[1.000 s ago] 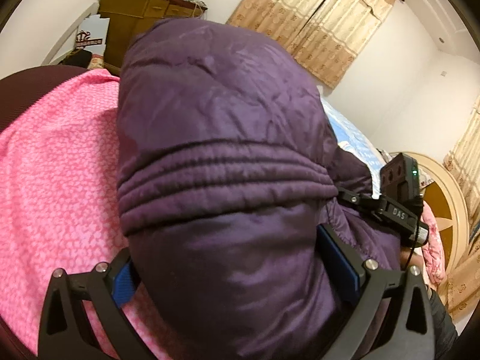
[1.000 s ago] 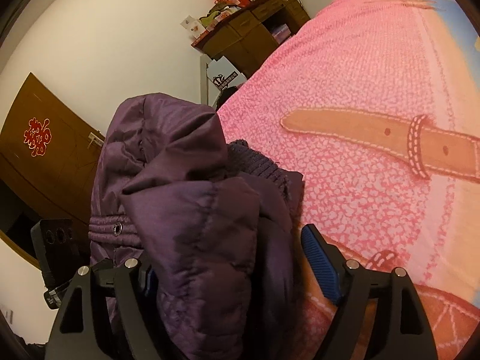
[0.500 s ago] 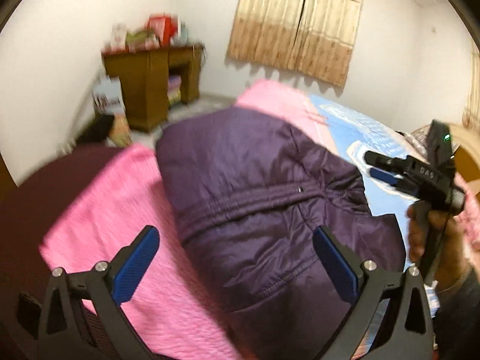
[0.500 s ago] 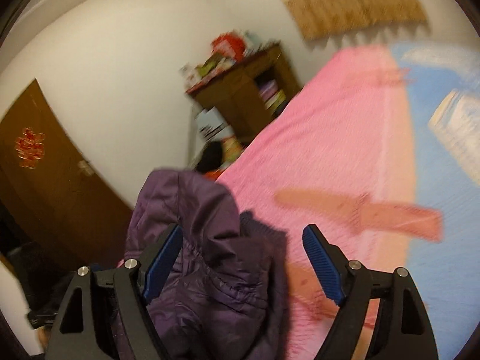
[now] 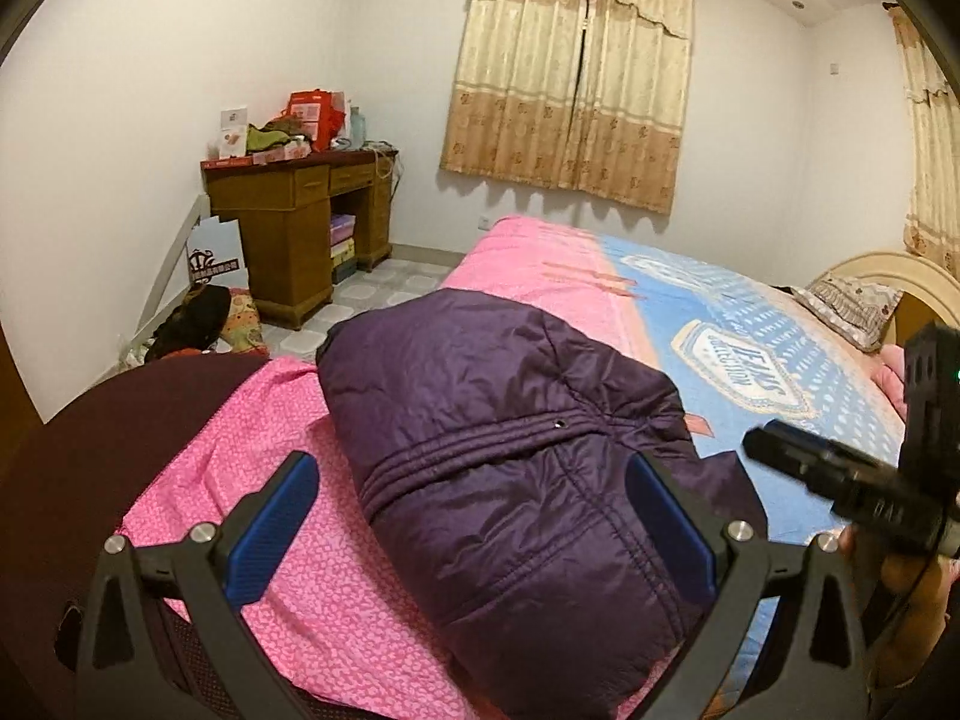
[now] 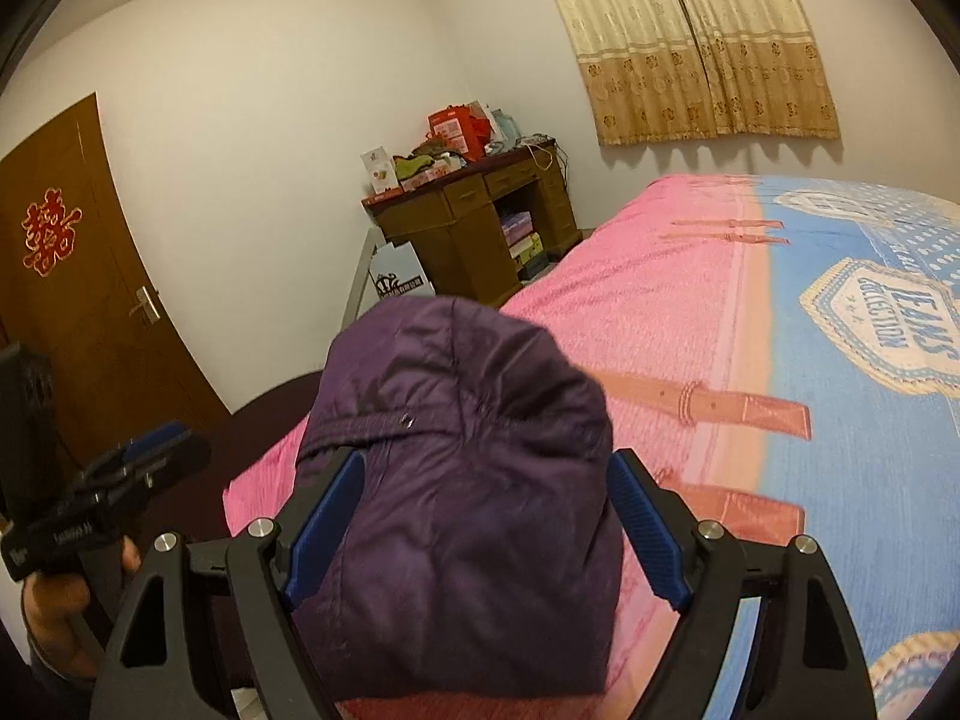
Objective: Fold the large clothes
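Lying folded into a compact bundle at the near pink corner of the bed (image 5: pixel 708 324), the purple jacket (image 5: pixel 528 468) fills the 6 o'clock area of both views. The left gripper (image 5: pixel 474 522) and right gripper (image 6: pixel 480 522) gape wide, holding nothing. Only the right wrist view shows the brown door (image 6: pixel 78 294) at 9 o'clock; only the left shows the headboard (image 5: pixel 900 273) at 3 o'clock

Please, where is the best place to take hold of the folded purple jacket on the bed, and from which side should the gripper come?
Probably the ribbed elastic band across the purple jacket: its stitched ridges look firmer than the slippery puffy panels. Come from the near bed edge, where the left gripper and right gripper are, both with jaws open.
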The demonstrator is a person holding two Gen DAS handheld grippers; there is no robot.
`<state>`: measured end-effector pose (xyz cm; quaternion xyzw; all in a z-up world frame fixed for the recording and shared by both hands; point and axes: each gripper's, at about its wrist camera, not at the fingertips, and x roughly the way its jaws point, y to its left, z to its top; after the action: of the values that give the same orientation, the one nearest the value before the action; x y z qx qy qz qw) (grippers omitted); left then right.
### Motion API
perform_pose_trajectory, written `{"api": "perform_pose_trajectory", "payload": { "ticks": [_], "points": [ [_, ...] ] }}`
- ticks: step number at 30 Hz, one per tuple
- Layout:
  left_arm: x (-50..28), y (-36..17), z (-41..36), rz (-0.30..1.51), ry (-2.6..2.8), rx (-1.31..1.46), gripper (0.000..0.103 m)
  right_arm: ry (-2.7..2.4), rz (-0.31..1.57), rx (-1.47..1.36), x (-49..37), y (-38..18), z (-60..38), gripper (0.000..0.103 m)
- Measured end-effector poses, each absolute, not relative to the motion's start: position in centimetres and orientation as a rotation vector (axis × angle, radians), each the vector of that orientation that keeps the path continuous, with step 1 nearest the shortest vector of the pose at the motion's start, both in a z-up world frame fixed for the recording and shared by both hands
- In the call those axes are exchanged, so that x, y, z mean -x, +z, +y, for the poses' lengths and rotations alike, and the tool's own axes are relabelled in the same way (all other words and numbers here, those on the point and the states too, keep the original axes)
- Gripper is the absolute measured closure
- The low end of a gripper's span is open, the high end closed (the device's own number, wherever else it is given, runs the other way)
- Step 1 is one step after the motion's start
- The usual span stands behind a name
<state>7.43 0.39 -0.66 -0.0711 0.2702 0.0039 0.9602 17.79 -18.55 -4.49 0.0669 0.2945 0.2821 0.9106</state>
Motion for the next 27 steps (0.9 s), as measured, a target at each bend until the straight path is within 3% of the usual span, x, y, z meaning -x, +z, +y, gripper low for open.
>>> {"api": "perform_pose_trajectory", "payload": {
  "ticks": [27],
  "points": [
    [-6.9, -0.4, -1.2, 0.534, -0.008, 0.128, 0.0, 0.574, 0.584, -0.125, -16.0, -3.8, -17.8, 0.02]
  ]
}}
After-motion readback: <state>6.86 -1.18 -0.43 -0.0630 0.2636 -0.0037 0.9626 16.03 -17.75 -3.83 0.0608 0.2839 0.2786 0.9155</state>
